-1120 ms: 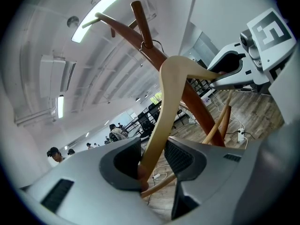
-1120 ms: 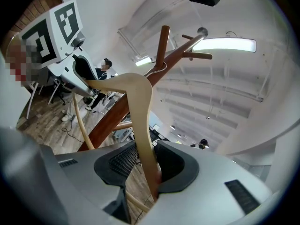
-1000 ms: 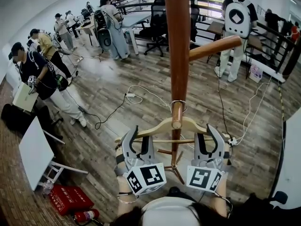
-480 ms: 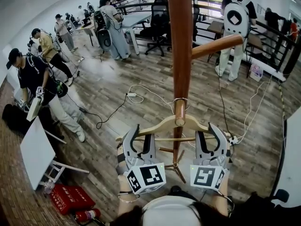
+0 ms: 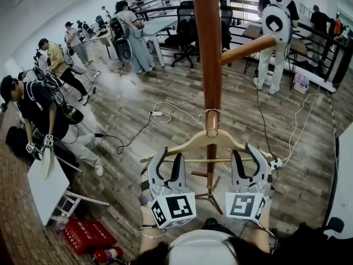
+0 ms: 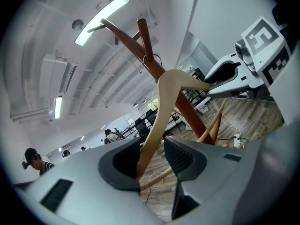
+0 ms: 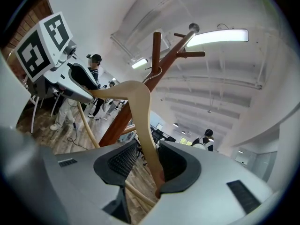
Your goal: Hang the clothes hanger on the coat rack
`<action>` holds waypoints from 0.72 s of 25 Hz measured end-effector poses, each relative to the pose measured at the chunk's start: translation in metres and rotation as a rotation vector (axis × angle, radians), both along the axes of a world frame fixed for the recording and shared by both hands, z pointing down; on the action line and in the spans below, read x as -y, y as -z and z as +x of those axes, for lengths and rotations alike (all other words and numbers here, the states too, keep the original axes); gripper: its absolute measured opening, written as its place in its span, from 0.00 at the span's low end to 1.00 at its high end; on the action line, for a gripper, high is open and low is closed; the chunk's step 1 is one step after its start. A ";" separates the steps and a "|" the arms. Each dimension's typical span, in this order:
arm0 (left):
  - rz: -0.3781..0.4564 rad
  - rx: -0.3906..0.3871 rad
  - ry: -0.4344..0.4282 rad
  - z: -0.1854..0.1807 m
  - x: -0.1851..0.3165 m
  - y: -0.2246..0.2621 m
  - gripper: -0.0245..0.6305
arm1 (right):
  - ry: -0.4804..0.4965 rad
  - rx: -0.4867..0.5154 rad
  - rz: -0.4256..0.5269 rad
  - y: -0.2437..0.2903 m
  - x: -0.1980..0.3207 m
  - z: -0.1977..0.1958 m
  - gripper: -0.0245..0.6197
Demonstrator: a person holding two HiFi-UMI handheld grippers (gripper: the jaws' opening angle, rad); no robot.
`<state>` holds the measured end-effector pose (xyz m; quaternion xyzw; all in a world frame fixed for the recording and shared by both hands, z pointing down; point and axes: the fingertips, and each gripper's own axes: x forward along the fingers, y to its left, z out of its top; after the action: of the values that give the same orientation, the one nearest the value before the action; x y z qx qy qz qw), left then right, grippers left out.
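Left claw [image 5: 167, 162]: jaws narrow, clamped on the left arm of the wooden hanger [image 5: 182, 146]. In the left gripper view that arm runs between the pads and lies against one of them. The hanger is held about level in the air, its crest against the coat rack pole [image 5: 208, 48]. Its wire hook [image 5: 212, 114] shows as a loop across the pole, at 12 o'clock from the crest. A peg [image 5: 248, 47] leaves the pole toward 2 o'clock. Right claw [image 5: 246, 160]: jaws narrow, clamped on the hanger's right arm.
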<state>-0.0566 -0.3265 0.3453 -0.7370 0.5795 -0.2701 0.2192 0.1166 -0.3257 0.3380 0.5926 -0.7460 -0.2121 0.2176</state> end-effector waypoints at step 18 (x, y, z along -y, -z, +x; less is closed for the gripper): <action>0.020 -0.049 -0.038 -0.014 -0.040 0.010 0.28 | -0.059 0.001 0.031 0.010 -0.040 -0.006 0.27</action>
<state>-0.0706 -0.2862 0.3351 -0.7519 0.5734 -0.2419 0.2175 0.1103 -0.2858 0.3282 0.6178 -0.7249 -0.2168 0.2142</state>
